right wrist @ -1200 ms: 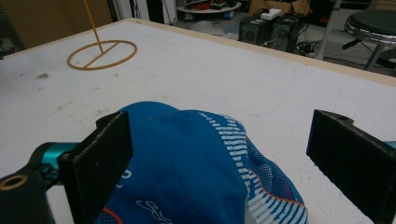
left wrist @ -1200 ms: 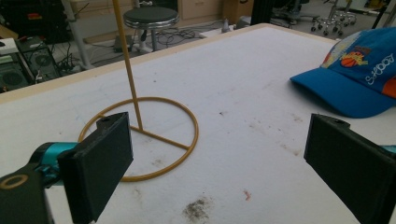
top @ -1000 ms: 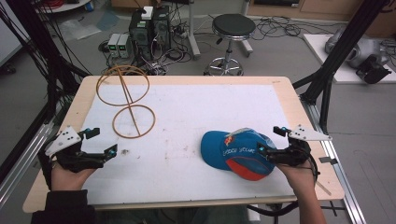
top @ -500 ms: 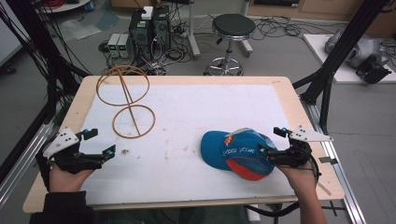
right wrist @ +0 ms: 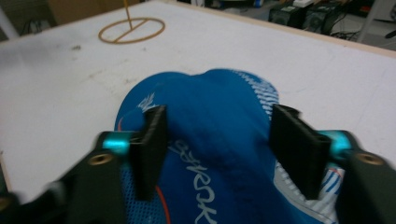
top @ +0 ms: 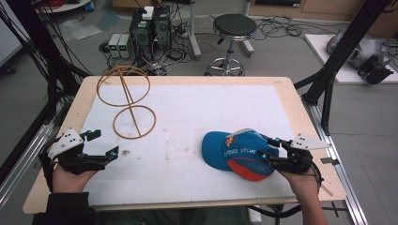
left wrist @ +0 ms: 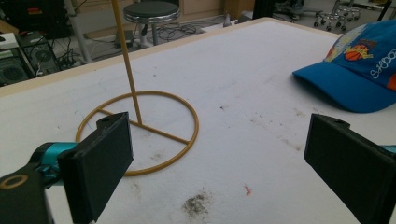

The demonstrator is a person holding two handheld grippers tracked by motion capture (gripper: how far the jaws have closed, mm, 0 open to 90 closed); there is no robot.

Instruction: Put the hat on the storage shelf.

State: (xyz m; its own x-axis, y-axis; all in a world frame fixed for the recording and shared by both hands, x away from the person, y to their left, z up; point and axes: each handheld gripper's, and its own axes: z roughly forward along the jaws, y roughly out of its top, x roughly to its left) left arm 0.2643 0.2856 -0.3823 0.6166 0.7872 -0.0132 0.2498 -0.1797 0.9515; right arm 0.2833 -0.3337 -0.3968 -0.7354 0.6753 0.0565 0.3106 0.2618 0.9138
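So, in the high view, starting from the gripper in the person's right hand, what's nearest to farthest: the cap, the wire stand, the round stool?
From the right gripper:
1. Blue cap, right under its jaws.
2. Wire stand, across the table to the left.
3. Round stool, on the floor beyond the far edge.

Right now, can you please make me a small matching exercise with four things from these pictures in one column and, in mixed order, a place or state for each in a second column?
Things:
1. cap
2. wire stand
3. left tongs
4. stool

Places or states:
A. on the floor beyond the table
B. open over bare table, holding nothing
C. upright at the table's far left part
D. between the open jaws of the right tongs

Pairs: 1-D, 2-C, 3-B, 4-A
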